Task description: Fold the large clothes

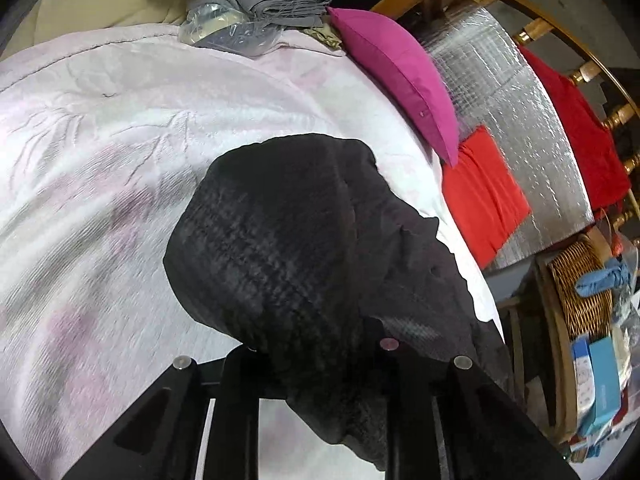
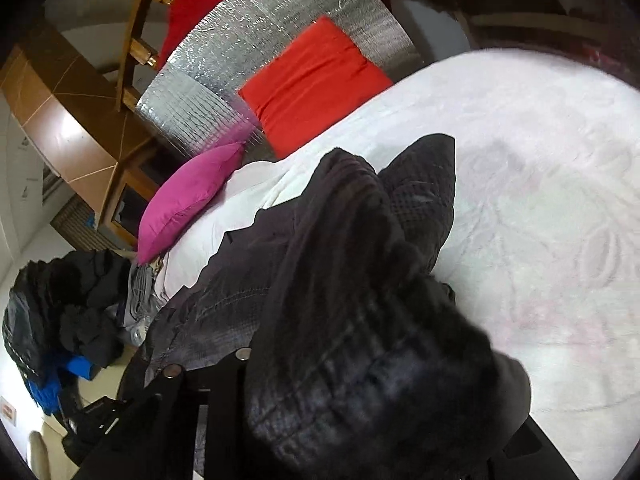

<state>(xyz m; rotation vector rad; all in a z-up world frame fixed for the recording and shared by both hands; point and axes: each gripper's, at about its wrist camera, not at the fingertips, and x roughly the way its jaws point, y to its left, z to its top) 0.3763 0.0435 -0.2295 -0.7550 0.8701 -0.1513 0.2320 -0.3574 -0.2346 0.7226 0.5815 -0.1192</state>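
Note:
A large black quilted garment point(image 1: 288, 232) hangs bunched over my left gripper point(image 1: 320, 356), lifted above the white and pink bedspread point(image 1: 100, 160). The cloth covers the fingertips, and the jaws are closed on it. In the right wrist view the same black garment point(image 2: 360, 320) drapes over my right gripper point(image 2: 320, 380), hiding its fingers; it appears held there too, above the bedspread point(image 2: 540, 200). Part of the garment trails down to the bed's left edge.
A magenta pillow point(image 1: 400, 76) and a red cushion point(image 1: 484, 196) lie along the bed's edge by a silver foil sheet point(image 1: 508, 92). Grey folded clothes point(image 1: 276, 0) sit at the bed's far end. A dark clothes pile point(image 2: 68, 312) lies on the floor. A wicker basket point(image 1: 580, 292) stands at right.

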